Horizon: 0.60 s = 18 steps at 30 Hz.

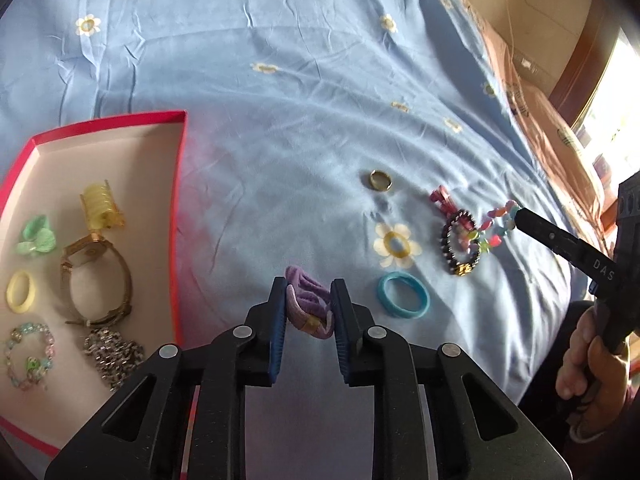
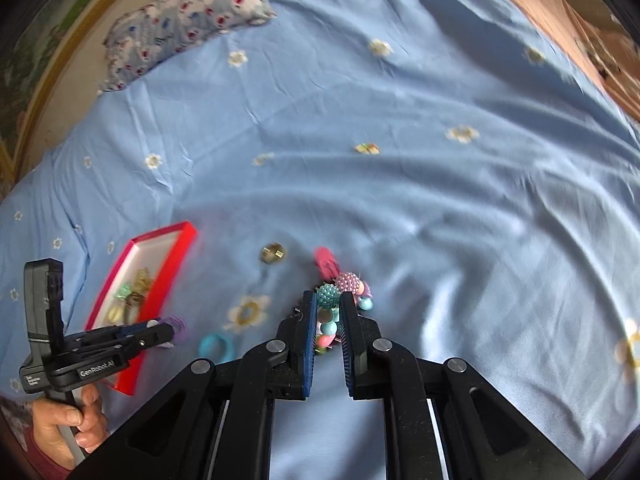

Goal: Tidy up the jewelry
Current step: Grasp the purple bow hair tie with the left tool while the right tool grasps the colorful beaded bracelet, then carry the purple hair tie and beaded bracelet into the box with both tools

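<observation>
On the blue flowered bedsheet (image 1: pixel 280 80), my left gripper (image 1: pixel 308 286) is shut on a purple fabric hair tie (image 1: pixel 306 300), squeezed between its blue pads. The right wrist view shows that gripper (image 2: pixel 164 334) beside the red box (image 2: pixel 160 236). My right gripper (image 2: pixel 328 296) is shut on a colourful beaded bracelet (image 2: pixel 328 300), whose beads bulge above the fingertips. From the left wrist view its tip (image 1: pixel 518 216) pinches the bracelet (image 1: pixel 494 226) next to a dark chain bracelet (image 1: pixel 460 248).
The red-rimmed box (image 1: pixel 176 200) at left holds a yellow hair claw (image 1: pixel 100 208), a watch (image 1: pixel 96 276), a green bow (image 1: pixel 36 236) and several other pieces. Loose on the sheet lie a gold ring (image 1: pixel 380 180), a blue ring (image 1: pixel 403 295) and a pink clip (image 1: pixel 440 198).
</observation>
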{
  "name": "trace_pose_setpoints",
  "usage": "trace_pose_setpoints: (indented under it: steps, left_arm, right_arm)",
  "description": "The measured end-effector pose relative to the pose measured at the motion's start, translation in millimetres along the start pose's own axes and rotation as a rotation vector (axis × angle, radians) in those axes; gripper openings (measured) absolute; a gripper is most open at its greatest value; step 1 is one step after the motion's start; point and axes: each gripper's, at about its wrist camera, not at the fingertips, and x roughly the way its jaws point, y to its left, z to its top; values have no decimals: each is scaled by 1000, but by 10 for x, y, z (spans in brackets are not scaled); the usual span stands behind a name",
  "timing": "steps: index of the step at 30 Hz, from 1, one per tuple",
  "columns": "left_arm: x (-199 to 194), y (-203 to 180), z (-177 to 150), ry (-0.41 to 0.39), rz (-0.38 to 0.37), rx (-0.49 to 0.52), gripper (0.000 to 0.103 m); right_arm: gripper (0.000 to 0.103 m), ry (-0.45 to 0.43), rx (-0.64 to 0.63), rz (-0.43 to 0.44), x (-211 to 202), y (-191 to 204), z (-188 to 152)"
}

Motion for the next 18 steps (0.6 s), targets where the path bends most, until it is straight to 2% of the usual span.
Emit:
trace_pose_setpoints:
  steps: [8,18]
  left_arm:
    - [-405,186,-36,-74,-21,-49,18]
    - [-732,526,-223,-116,25,-120,18]
  right_arm:
    - [11,-42,-72,73,-113,446,146]
    - [11,19,-146,165,63,967,35]
